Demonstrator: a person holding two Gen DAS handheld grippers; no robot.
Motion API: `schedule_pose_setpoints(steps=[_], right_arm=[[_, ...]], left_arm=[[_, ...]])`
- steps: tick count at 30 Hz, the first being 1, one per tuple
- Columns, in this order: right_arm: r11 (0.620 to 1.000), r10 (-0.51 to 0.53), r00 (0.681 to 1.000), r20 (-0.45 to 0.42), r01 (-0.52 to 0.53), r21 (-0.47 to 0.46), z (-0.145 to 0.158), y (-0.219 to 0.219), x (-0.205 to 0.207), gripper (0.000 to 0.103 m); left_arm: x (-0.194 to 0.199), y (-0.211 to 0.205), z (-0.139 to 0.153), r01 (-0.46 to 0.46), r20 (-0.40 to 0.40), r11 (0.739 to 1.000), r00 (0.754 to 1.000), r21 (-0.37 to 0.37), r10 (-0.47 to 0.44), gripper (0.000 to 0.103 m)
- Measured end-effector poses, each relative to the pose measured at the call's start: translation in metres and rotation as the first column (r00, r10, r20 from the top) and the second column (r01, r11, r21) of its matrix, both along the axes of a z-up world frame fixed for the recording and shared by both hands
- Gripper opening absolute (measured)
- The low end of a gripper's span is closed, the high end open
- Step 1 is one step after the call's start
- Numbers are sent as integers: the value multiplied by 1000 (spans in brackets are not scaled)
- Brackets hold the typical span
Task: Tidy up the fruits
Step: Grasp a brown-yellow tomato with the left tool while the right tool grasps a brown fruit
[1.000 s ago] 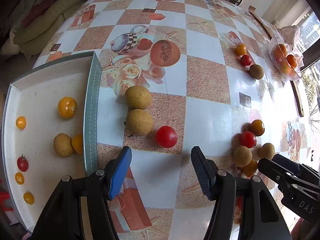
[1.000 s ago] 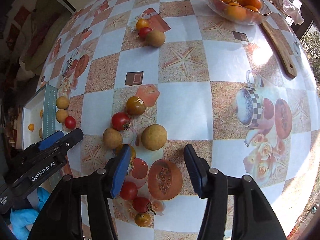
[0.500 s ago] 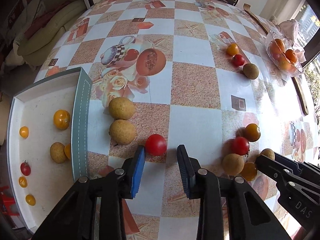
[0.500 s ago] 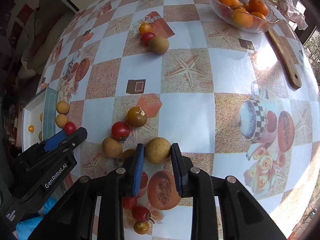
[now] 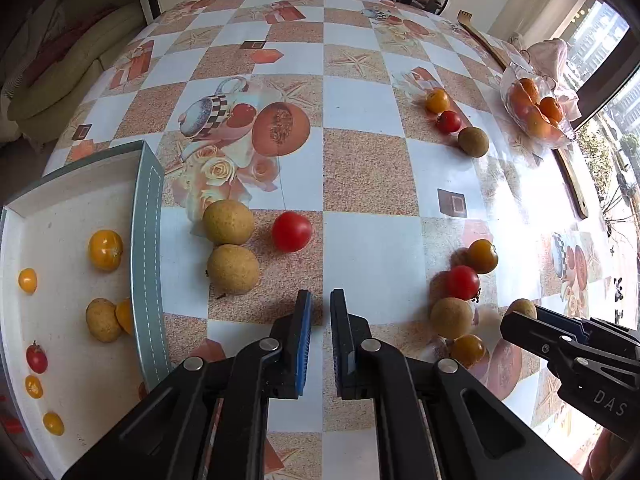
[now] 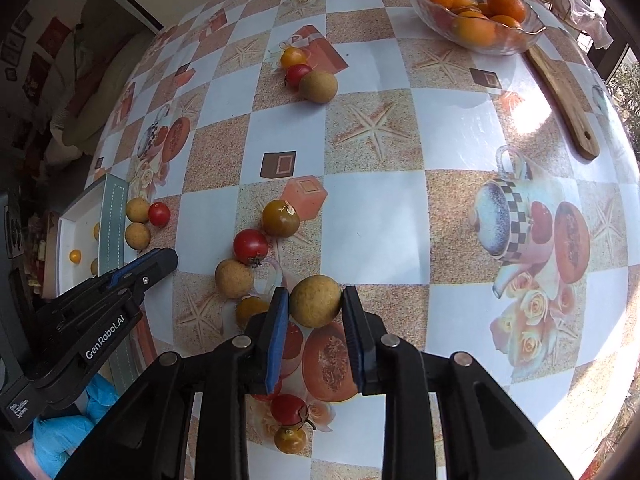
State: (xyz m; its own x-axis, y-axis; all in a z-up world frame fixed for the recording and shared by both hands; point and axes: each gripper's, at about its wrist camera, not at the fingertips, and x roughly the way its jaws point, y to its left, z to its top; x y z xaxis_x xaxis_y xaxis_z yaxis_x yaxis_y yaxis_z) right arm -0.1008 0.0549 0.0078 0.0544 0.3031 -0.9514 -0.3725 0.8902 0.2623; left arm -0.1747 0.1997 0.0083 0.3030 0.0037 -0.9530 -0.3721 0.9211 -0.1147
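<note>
- R gripper (image 6: 315,307) clamped on tan round fruit (image 6: 315,306), near middle of table (image 6: 372,216).
- L gripper (image 5: 320,312) fingers nearly together, holding nothing; red tomato (image 5: 291,231) just beyond, apart.

A tray (image 5: 148,240) sits at the bench's (image 5: 360,176) left edge with small fruits (image 5: 105,249) in it. Just right of the tray lie two round fruits (image 5: 228,222) and a tomato (image 5: 291,231). A fruit bowl (image 6: 476,36) stands near the far right corner, a wooden utensil (image 6: 560,100) beside it.
</note>
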Motion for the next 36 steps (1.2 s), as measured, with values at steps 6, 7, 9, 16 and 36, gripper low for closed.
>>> schedule_pose_setpoints(steps=[6,7,9,16,36], right_arm=[[1000,-17,1000,-1,17,1,0,-4,2,29],[1000,-23,1000,-1,23,4,0,-5,2,29],[999,-35,999,-3,35,9,2,-8,3,29],[997,-76,997,19,76,11,11,-27,6,29],[977,-213,977,23,213,5,18,-86,13,29]], left_arm=[[5,-5,9,20,43,1000,999,11,-20,74],[3,-7,14,32,66,999,997,15,-33,74],[6,-12,18,67,71,998,995,-2,-67,74],[24,-31,29,164,77,986,984,-32,-161,74],[59,-77,12,308,45,951,950,-1,-308,24]])
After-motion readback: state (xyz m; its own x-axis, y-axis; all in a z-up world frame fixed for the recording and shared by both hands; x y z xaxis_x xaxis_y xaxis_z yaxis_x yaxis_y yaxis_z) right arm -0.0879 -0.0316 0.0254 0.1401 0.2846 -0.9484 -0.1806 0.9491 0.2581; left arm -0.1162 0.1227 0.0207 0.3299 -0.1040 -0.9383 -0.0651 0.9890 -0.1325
